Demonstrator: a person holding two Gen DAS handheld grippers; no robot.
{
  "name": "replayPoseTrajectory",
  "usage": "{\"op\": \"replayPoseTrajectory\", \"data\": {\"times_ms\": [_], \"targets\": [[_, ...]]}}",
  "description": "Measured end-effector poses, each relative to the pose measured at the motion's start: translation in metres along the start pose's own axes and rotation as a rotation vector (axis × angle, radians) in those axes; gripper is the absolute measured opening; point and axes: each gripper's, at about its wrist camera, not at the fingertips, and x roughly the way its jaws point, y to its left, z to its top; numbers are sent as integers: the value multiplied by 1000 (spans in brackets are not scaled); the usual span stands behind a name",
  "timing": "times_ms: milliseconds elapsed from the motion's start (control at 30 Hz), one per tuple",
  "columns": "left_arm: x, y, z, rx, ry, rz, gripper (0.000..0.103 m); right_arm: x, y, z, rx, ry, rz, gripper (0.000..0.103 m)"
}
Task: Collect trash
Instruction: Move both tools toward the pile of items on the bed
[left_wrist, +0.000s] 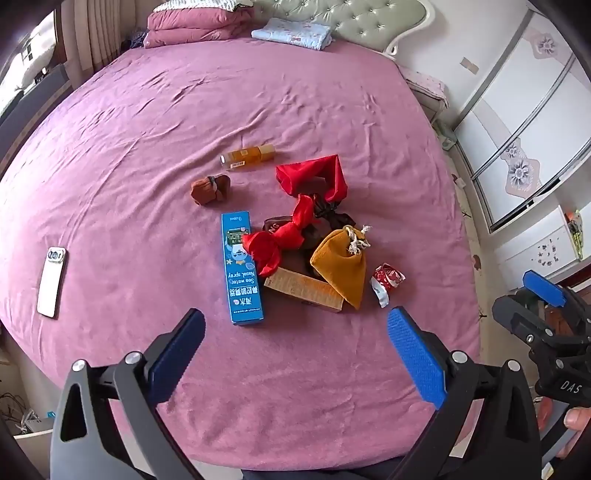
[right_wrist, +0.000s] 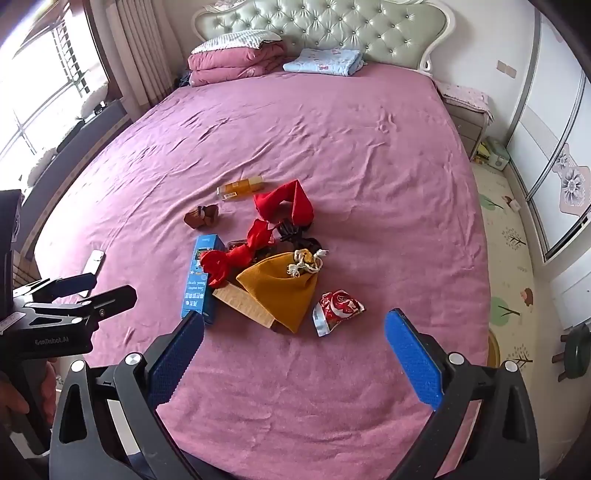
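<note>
On the far left of the pink bedsheet (left_wrist: 147, 147) I see a white phone (left_wrist: 52, 281) lying flat, well apart from the other things. My left gripper (left_wrist: 295, 338) hovers above the near part of the bed, its blue fingers (left_wrist: 415, 354) wide apart and holding nothing. Further right lies a small brown pouch (left_wrist: 209, 189), and behind it an amber bottle (left_wrist: 249, 157) on its side. Next comes the blue nasal spray box (left_wrist: 242, 267), lying flat, touching the pile in the middle. In this pile a red cloth (left_wrist: 295, 225) lies over a brown bag (left_wrist: 284, 230) and a tan carton (left_wrist: 304, 290), and a mustard drawstring pouch (left_wrist: 341, 264) leans on the carton. Just beside the pouch, on the right, lies the crumpled red and white wrapper (right_wrist: 338, 306). My right gripper (right_wrist: 293, 338) hovers in front of this wrapper, fingers wide apart, empty.
</note>
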Motion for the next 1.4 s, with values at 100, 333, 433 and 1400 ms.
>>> {"op": "replayPoseTrajectory", "data": {"times_ms": [100,333,433,1400], "targets": [[1,4,1,-22,4,-3,99,1,0,1,2,0,7,94],[1,8,4,-31,7,5,99,1,0,2,3,3,18,94],[2,10,5,-35,10,6,99,9,1,5,-6,7,15,94],[23,3,7,-14,62,5,99,16,-6,0,-6,39,16,94]]}}
